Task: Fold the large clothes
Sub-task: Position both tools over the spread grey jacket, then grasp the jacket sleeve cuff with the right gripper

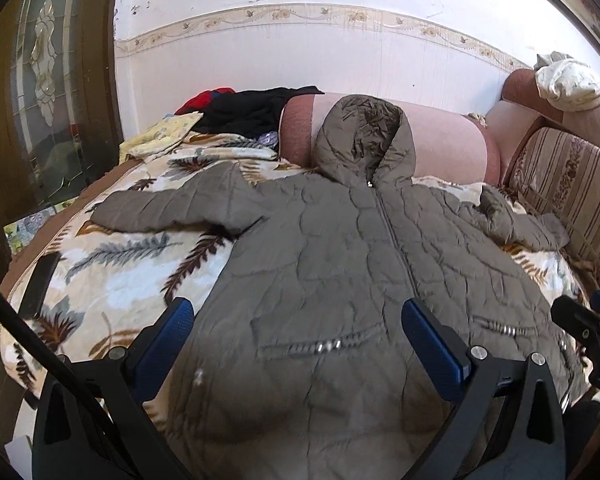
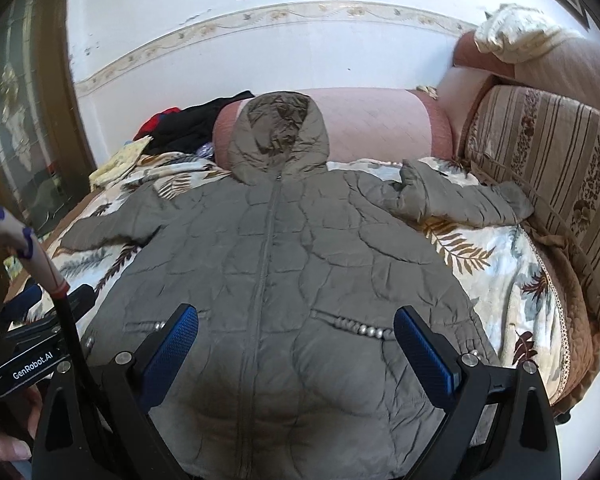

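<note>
Leaf-print bed (image 1: pixel 112 280): jacket (image 1: pixel 340 280) spread flat.

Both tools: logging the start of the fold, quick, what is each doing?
Left tool: open, holding nothing, above the grey quilted hooded jacket.
Right tool: open, holding nothing, above the same jacket.

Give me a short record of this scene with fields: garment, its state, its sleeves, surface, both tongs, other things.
garment: jacket, grey-green, quilted, hooded
state: spread flat, front up, zipped, not yet folded
hood: hood leans on the bolster
sleeves: both spread out to the sides
surface: blanket with leaf print
left tongs: left tongs open, over the hem, holding nothing
right tongs: right tongs open, over the hem, holding nothing
other: clothes pile beyond the jacket; striped cushion
</note>
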`<state>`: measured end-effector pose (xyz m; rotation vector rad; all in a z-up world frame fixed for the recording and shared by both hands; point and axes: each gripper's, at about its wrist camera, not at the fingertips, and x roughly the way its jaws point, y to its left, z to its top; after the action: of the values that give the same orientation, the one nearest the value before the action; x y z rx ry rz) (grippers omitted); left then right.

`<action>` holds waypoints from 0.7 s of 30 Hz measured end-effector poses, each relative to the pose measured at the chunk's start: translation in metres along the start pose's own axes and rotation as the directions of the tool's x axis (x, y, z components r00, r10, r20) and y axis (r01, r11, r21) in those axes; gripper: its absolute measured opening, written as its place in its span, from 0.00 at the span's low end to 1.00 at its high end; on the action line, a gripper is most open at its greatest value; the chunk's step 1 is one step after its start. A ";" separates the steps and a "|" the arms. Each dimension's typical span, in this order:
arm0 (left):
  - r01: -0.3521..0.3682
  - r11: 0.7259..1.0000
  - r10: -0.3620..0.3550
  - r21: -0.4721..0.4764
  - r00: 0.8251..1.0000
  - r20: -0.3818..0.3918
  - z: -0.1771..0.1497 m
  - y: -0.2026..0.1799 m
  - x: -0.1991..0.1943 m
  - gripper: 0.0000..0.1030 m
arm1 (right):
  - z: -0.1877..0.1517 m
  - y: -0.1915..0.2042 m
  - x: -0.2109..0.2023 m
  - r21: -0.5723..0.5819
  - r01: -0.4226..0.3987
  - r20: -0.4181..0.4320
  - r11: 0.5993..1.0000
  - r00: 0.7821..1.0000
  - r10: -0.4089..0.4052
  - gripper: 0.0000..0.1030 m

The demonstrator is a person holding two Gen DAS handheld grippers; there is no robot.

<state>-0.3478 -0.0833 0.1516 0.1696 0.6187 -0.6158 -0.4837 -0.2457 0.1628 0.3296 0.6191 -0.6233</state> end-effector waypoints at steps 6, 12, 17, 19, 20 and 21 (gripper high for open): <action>0.057 0.998 -0.057 -0.003 0.998 0.033 0.038 -0.022 0.032 1.00 | 0.023 -0.029 0.018 0.074 0.017 -0.034 0.997 0.999 -0.014 0.97; 0.069 0.996 -0.072 0.047 0.996 0.058 0.069 -0.054 0.104 1.00 | 0.048 -0.070 0.034 0.161 0.032 -0.056 0.986 0.998 -0.023 0.97; 0.017 0.990 -0.011 0.142 0.999 -0.038 0.053 -0.055 0.171 1.00 | 0.057 -0.123 0.054 0.242 0.106 -0.105 0.964 0.991 -0.083 0.97; 0.036 0.989 -0.027 0.146 0.998 -0.063 0.054 -0.051 0.182 1.00 | 0.058 -0.151 0.064 0.287 0.157 -0.130 0.945 0.984 -0.124 0.97; 0.025 0.988 -0.016 0.153 0.998 -0.059 0.055 -0.050 0.185 1.00 | 0.058 -0.167 0.071 0.319 0.166 -0.139 0.933 0.982 -0.128 0.97; 0.015 0.987 -0.006 0.160 0.998 -0.059 0.054 -0.048 0.186 1.00 | 0.059 -0.186 0.079 0.355 0.178 -0.148 0.918 0.980 -0.132 0.97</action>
<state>-0.2295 -0.2312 0.0872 0.3359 0.6273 -0.6728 -0.5245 -0.4507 0.1399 0.6780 0.6487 -0.8798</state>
